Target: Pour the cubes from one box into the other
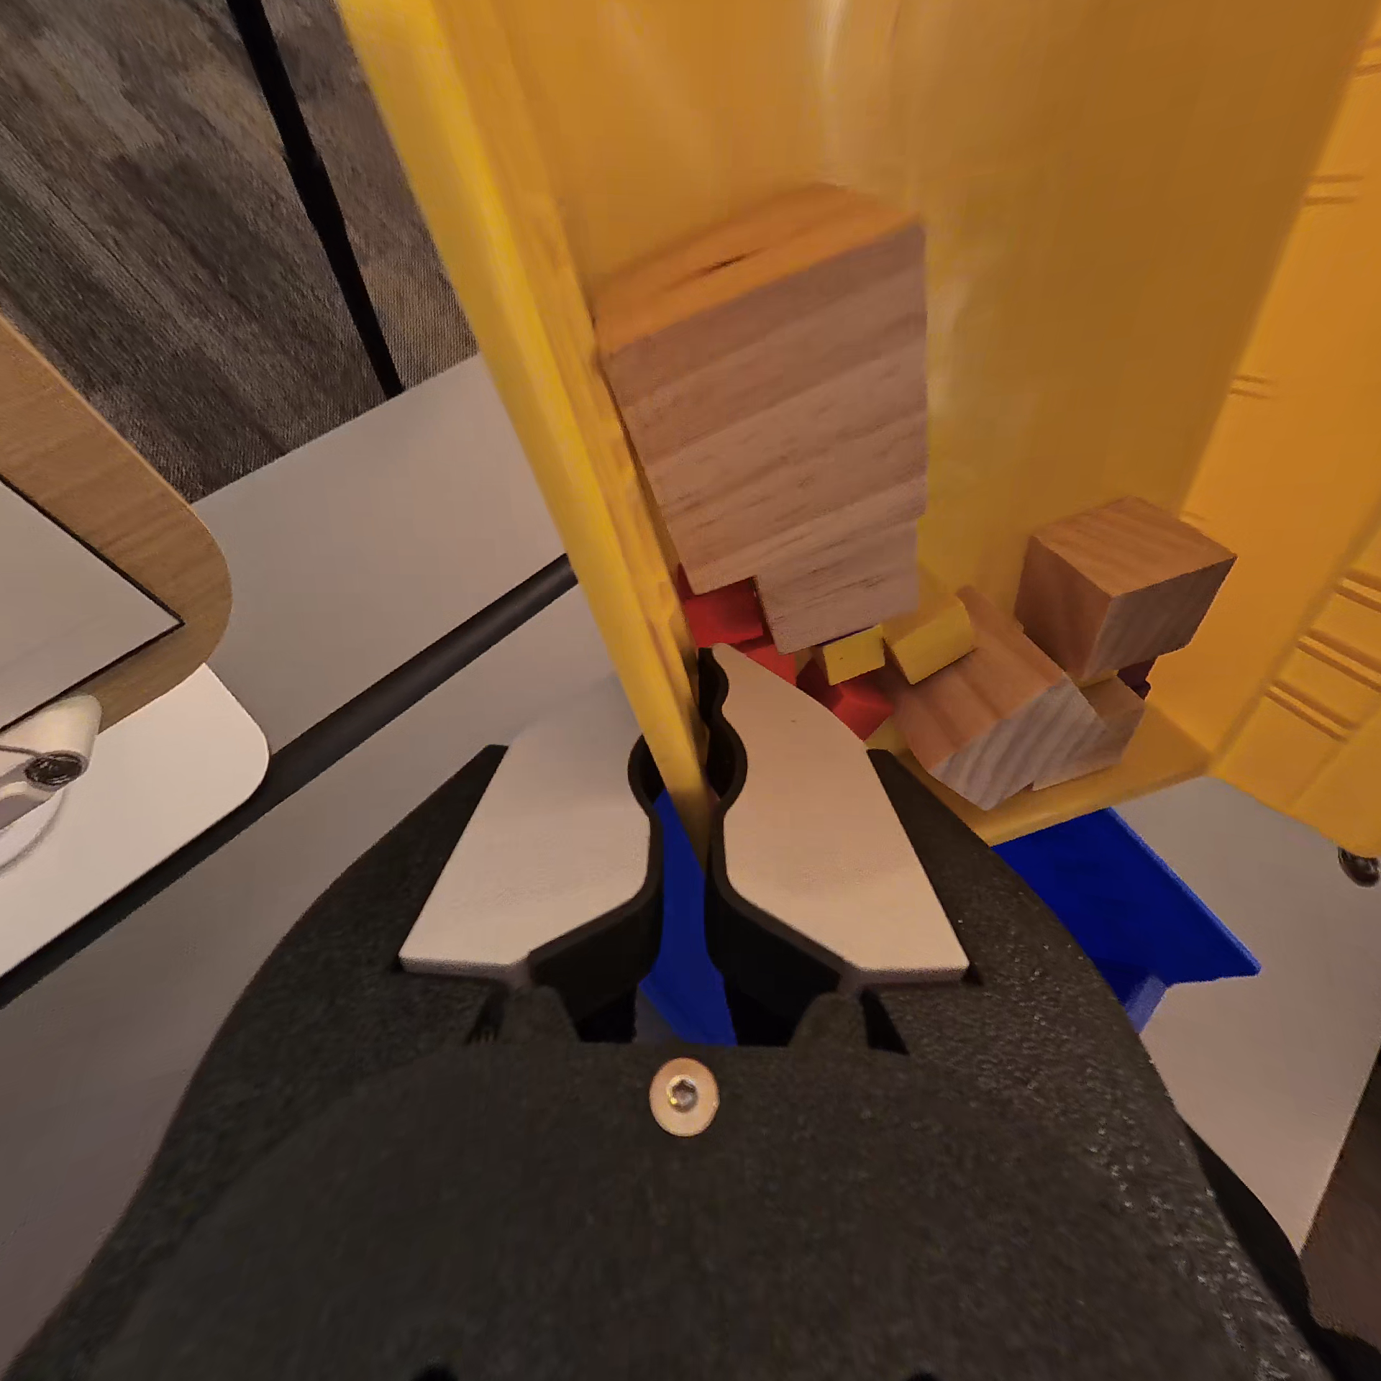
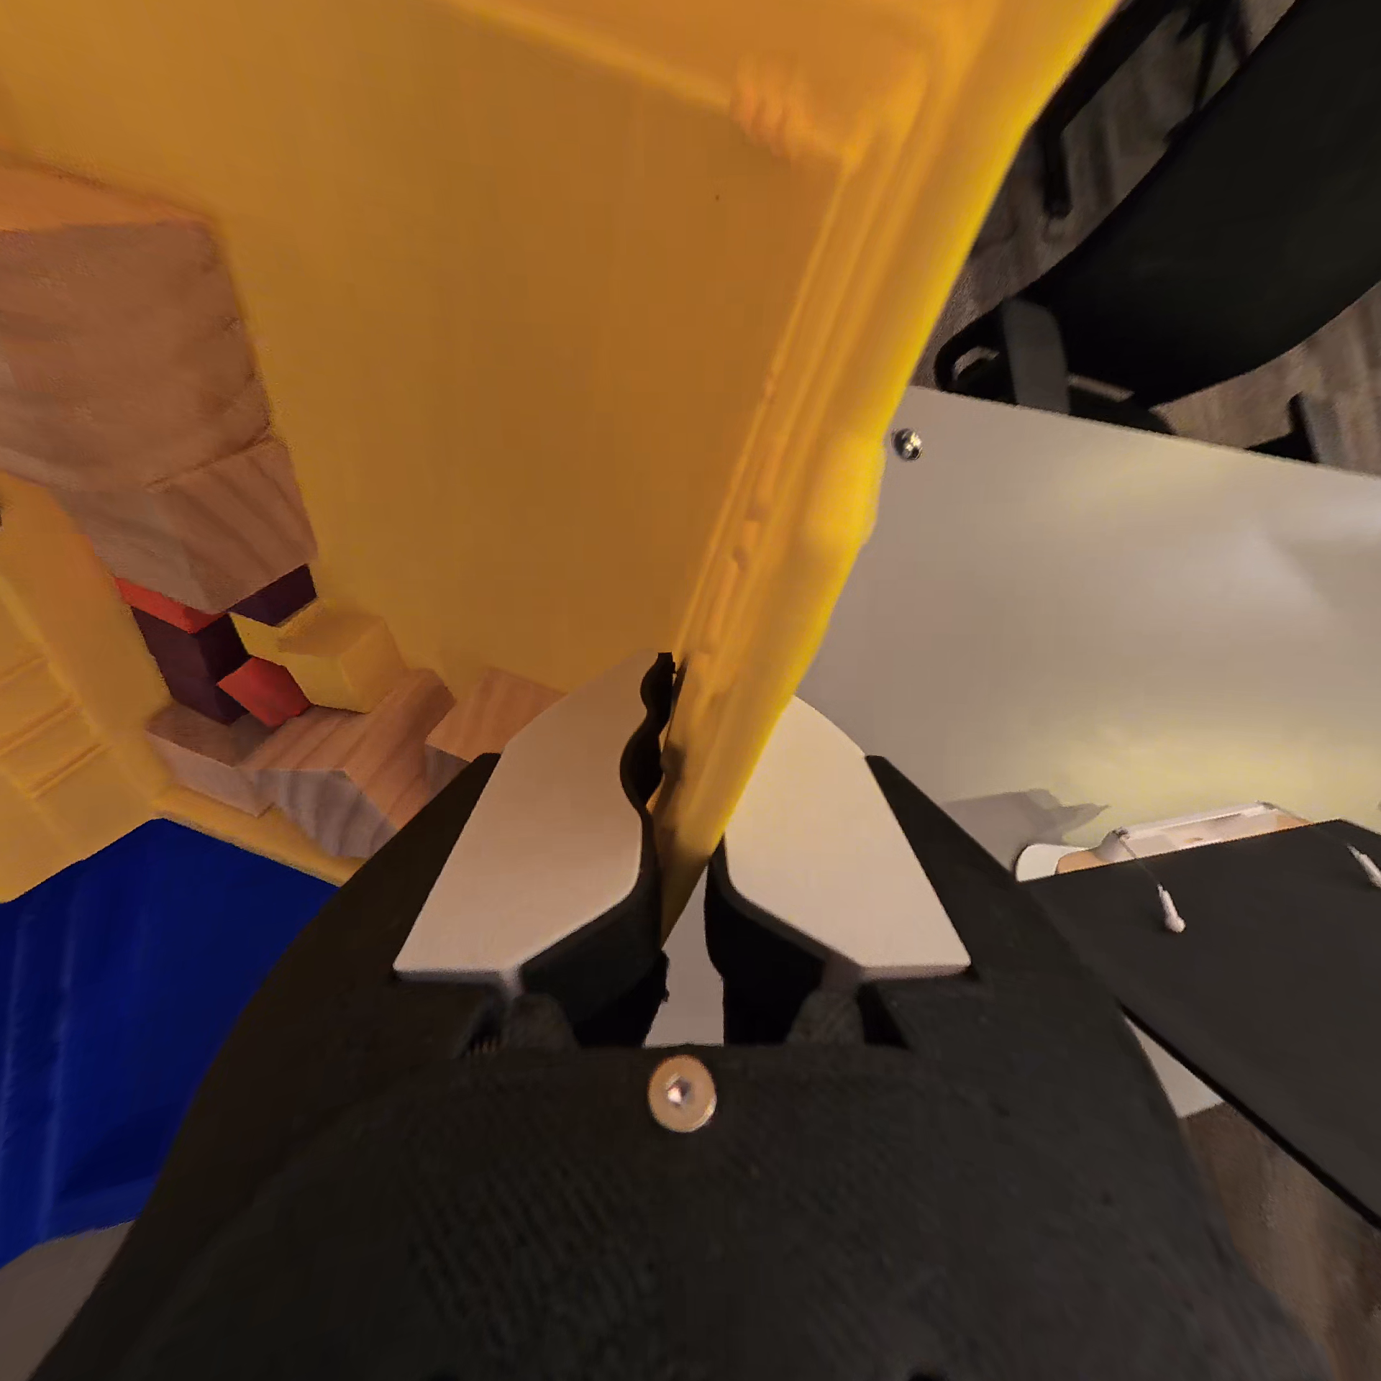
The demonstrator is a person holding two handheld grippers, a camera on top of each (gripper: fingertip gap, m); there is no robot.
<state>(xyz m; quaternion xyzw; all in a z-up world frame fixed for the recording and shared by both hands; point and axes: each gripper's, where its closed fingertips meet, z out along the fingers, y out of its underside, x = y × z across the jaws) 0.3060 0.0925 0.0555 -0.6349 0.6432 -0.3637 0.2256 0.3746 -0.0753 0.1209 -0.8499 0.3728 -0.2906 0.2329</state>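
Observation:
A yellow box (image 1: 1046, 299) is tipped steeply, its open side toward me. My left gripper (image 1: 691, 717) is shut on its left wall. My right gripper (image 2: 672, 717) is shut on its right wall (image 2: 755, 598). Wooden blocks (image 1: 777, 448), with small red (image 1: 721, 613) and yellow cubes (image 1: 930, 643), lie heaped at the box's lower end. They also show in the right wrist view (image 2: 149, 448), with dark purple cubes (image 2: 187, 650). A blue box (image 1: 1121, 904) sits just below the yellow box's low edge and shows in the right wrist view (image 2: 149, 1009).
A grey table (image 1: 359, 523) lies under both boxes. A wood-edged board on a white base (image 1: 149, 785) stands at the left. A black panel (image 2: 1233, 971) lies at the right, and a dark chair (image 2: 1233, 224) stands beyond the table (image 2: 1121, 635).

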